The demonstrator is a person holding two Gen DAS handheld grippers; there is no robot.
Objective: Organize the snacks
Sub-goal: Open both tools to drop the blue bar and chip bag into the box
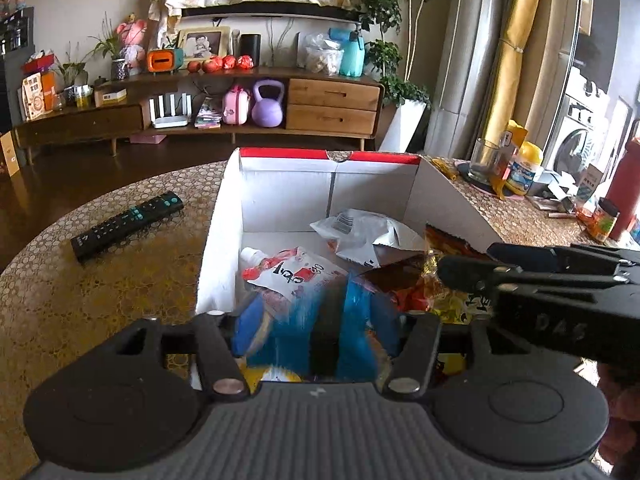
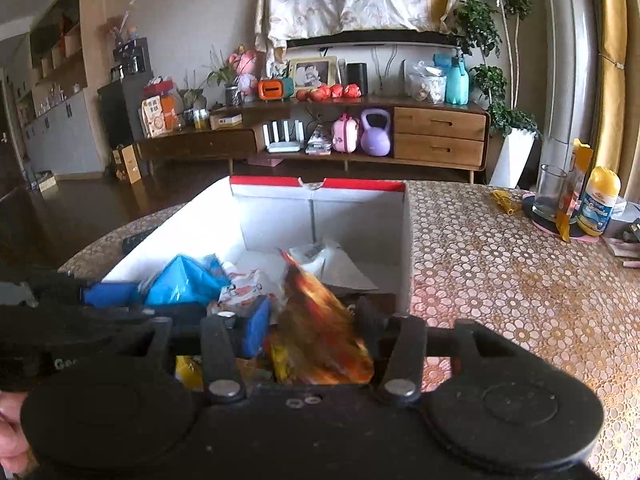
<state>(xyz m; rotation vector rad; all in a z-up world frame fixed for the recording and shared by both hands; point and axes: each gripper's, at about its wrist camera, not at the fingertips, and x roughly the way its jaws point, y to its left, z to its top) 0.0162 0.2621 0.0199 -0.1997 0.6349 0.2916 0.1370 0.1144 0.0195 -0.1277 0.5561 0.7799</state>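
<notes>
Left gripper (image 1: pixel 320 340) hangs over the white box (image 1: pixel 224 220), its jaws apart, with a blurred blue packet (image 1: pixel 360 320) between them. To its right, the right gripper (image 2: pixel 316 344) stands likewise, an orange packet (image 2: pixel 320 320) blurred between its spread jaws.

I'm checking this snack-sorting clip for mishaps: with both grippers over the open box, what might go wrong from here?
1. The blurred blue packet and orange packet sit between the jaws; either may land crooked on the pile.
2. The right gripper and the left gripper work close together over the box and may collide.
3. The glass near the table's far side could be knocked.
</notes>
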